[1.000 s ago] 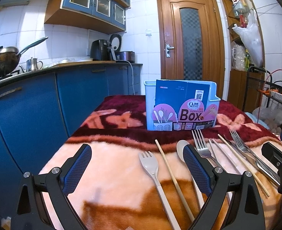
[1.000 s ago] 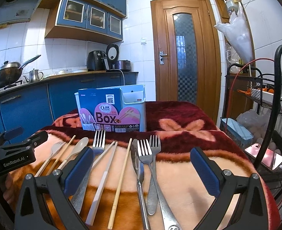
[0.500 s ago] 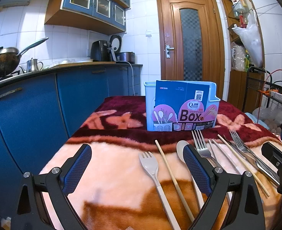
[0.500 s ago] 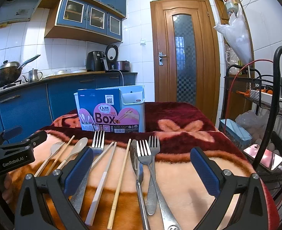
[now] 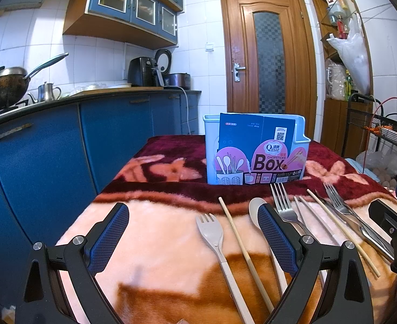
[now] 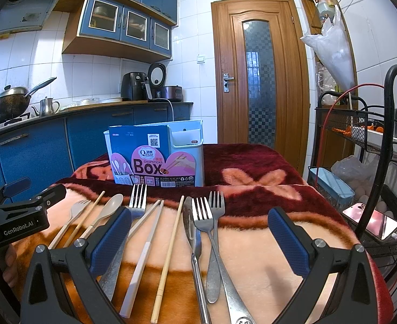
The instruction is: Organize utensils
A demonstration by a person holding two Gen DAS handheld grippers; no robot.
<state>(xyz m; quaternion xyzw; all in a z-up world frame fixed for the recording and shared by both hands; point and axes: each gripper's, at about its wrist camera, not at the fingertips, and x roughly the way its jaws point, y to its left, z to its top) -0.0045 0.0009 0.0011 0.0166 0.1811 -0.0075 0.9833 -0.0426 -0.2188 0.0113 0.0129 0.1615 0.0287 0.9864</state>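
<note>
over utensils (image 6: pixel 168 245); both grippers (image 6: pixel 199 235) agape

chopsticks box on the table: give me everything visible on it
The chopsticks box is a pale blue plastic holder standing upright on the blanket, behind the row of utensils and apart from them. A printed card sleeve wraps its front: dark blue above with a QR code, pink below with "Qinar", "CHOPSTICKS", "Box" and pictures of spoons and chopsticks. In the right wrist view a small side pocket shows near the rim on its right. What is inside cannot be seen. Neither gripper touches it.
</note>
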